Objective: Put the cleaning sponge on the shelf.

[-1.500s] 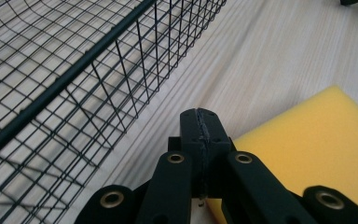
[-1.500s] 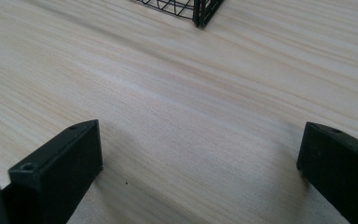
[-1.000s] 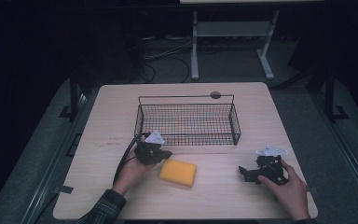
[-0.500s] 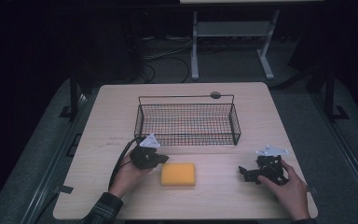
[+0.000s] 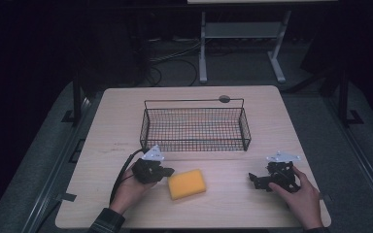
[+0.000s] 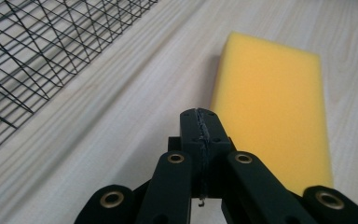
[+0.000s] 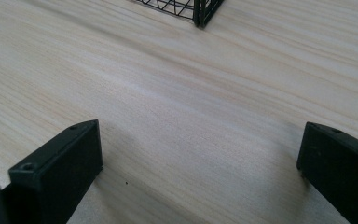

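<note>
One thing is in play, and none of the work on it shows as done: the yellow sponge (image 5: 187,183) lies flat on the table (image 5: 111,126), near you and a little left of centre, outside the wire basket (image 5: 195,127), which stands empty farther back. Starting at the left, your left gripper (image 5: 167,171) rests just beside the sponge's left edge, and in the left gripper view its fingers (image 6: 189,128) are pressed together with nothing between them, the sponge (image 6: 270,100) lying just ahead and to one side of the tips. So you have no grasp yet; my reading is that the pick-up itself is what remains, followed, most likely, by carrying the sponge over the near wall and into the basket. Moving right past the sponge, your right gripper (image 5: 253,178) sits low on the table well apart from it, fingers (image 7: 63,165) spread wide over bare wood, a corner of the basket (image 7: 200,9) beyond them.
</note>
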The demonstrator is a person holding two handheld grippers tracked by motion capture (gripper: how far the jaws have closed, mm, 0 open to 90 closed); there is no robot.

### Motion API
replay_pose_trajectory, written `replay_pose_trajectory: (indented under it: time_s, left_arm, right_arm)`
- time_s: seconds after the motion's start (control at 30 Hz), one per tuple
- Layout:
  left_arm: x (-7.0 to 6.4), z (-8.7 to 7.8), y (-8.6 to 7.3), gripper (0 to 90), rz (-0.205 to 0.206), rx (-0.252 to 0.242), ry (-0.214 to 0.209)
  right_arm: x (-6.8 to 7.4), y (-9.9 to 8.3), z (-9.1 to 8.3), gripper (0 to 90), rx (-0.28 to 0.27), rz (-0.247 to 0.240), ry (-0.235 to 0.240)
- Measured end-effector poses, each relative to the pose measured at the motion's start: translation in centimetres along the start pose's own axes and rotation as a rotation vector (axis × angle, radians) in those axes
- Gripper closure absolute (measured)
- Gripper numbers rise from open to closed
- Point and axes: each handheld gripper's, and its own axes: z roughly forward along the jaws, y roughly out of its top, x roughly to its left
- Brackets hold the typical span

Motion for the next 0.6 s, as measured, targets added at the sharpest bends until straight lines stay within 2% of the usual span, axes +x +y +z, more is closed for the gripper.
replay_pose_trajectory:
  time_s: [0.4,0.6]
  left_arm:
    - [-1.1,-0.4,-0.7,89.7,-0.005,0.007,-0.013]
    - [-0.9,-0.8,-0.8,89.4,-0.031,0.004,0.002]
  right_arm:
    - [0.0,0.0,0.0,0.0,0.0,0.0,0.0]
    - [0.0,0.0,0.0,0.0,0.0,0.0,0.0]
